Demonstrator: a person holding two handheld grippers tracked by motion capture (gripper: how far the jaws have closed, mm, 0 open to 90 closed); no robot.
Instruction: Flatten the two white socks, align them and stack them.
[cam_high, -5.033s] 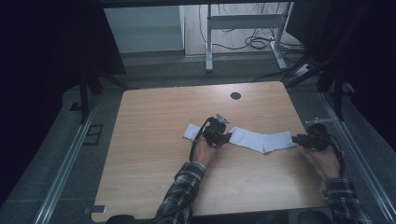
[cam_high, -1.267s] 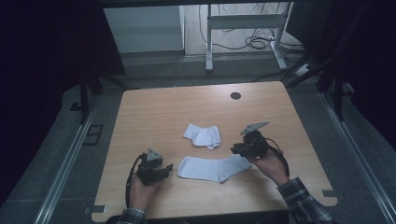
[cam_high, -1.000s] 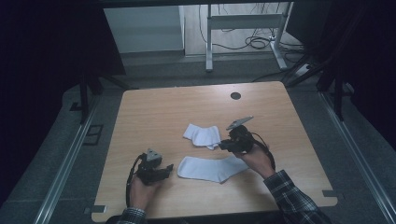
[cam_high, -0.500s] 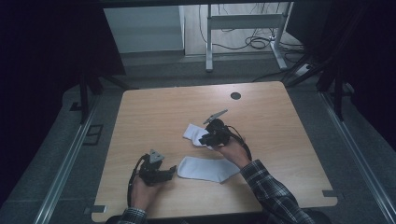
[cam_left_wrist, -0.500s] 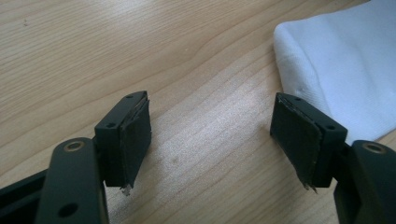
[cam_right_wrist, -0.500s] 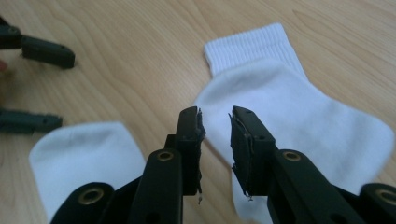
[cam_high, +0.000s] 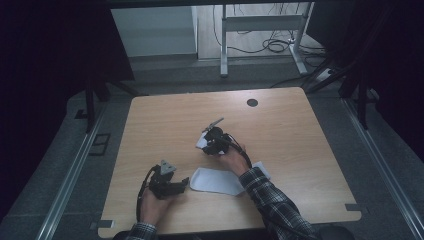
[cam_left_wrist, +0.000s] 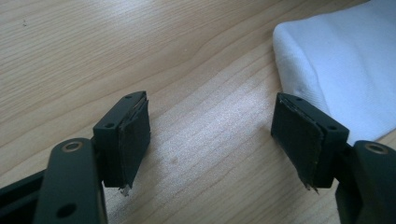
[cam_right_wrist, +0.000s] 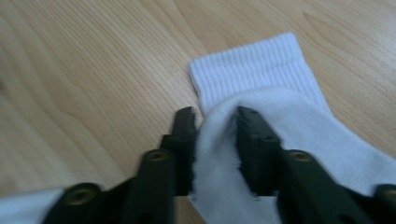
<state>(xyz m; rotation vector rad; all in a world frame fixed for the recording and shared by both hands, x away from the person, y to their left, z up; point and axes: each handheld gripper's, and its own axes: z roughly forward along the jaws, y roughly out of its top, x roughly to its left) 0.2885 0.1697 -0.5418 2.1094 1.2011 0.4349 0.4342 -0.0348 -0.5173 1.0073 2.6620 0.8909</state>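
Pinching: the right gripper (cam_high: 209, 145) has its fingers (cam_right_wrist: 254, 140) clamped on a fold of white sock (cam_right_wrist: 289, 140), the cloth bunched up between the two pads; its jaws have just been easing a little wider with the fabric between them.
Right gripper place: middle of the high view, over the worktop (cam_high: 300, 150), with the plaid sleeve (cam_high: 272, 200) running down to the lower right of the frame.
Held sock: in the right gripper view its ribbed cuff (cam_right_wrist: 257, 70) lies flat on the wood at upper centre, just beyond the fingertips, while the body rises into the grip.
Left gripper: sits at lower left of the high view (cam_high: 181, 186), its fingers (cam_left_wrist: 133, 135) released and spread wide over bare wood, nothing between them; they have just been opening.
Second sock: a flat white sock (cam_high: 216, 181) lies at lower centre of the high view, just beside the left gripper; in the left gripper view its edge (cam_left_wrist: 341, 70) fills the upper right, close to one pad, and whether it touches is unclear.
Worktop: pale wood grain, with a round dark hole (cam_high: 252, 102) near its far edge.
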